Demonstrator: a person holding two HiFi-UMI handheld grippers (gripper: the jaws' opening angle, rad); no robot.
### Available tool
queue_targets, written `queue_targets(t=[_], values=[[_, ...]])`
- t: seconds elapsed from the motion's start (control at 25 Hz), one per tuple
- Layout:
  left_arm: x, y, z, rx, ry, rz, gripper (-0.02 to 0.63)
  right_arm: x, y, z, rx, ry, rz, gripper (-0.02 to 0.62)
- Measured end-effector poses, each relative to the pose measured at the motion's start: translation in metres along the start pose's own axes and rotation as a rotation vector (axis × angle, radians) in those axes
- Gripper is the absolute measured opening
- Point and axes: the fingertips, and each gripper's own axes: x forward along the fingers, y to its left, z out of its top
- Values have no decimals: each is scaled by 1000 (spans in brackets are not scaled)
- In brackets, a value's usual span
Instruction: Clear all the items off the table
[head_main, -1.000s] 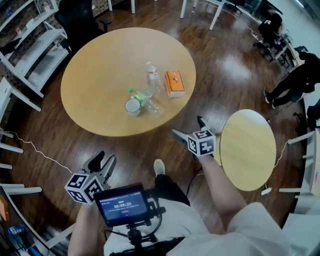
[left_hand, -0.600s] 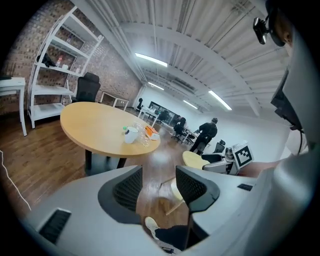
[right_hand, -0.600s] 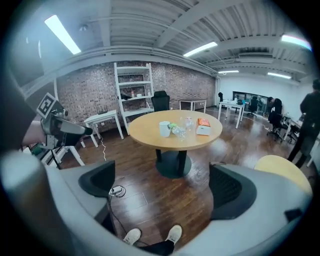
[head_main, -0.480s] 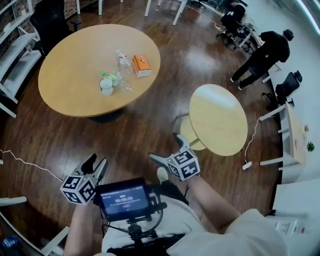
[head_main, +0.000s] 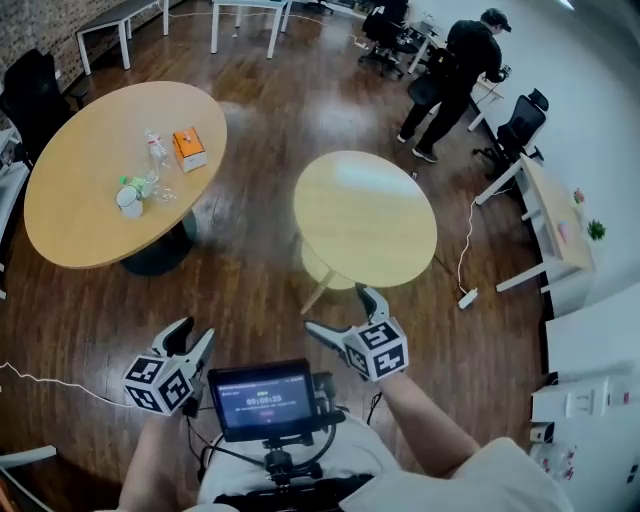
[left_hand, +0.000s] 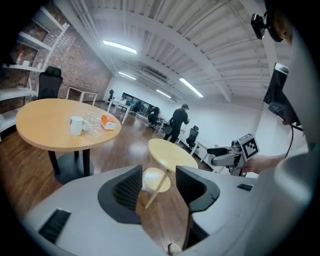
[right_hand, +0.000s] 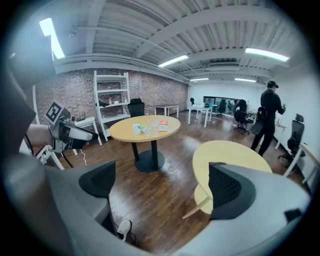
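The large round wooden table (head_main: 80, 215) stands far off at the left. On it are an orange box (head_main: 187, 148), a clear bottle (head_main: 157, 150), a white mug (head_main: 128, 203) and a small green item (head_main: 135, 183). My left gripper (head_main: 193, 335) is held low over the floor, open and empty. Also open and empty, my right gripper (head_main: 338, 310) hovers near the front edge of a bare small round table (head_main: 365, 220). In the right gripper view the large table (right_hand: 145, 131) with the mug (right_hand: 136, 128) and box (right_hand: 163, 127) lies several steps ahead.
A person in black (head_main: 455, 70) stands at the far right by office chairs and a desk (head_main: 550, 215). A black chair (head_main: 35, 90) and white shelving (right_hand: 111, 100) sit beyond the large table. A cable (head_main: 468, 250) runs across the dark wood floor.
The view has swung right: the large table with its items slid to the far left and the small round table now lies in front of my grippers. Both grippers stayed open and empty.
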Motion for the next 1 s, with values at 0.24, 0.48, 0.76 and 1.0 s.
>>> queue_targets(t=[0.24, 0.48, 0.76, 1.0], values=[[54, -129, -14, 54, 21, -95, 207, -110, -97, -64, 92, -67, -107, 589], [89, -237, -32, 145, 49, -117, 209, -201, -179, -114, 153, -131, -175, 589], [84, -303, -73, 125, 99, -50, 209, -257, -216, -164, 211, -141, -187, 589], [66, -315, -87, 162, 119, -41, 209, -269, -208, -173, 226, -148, -166, 591]])
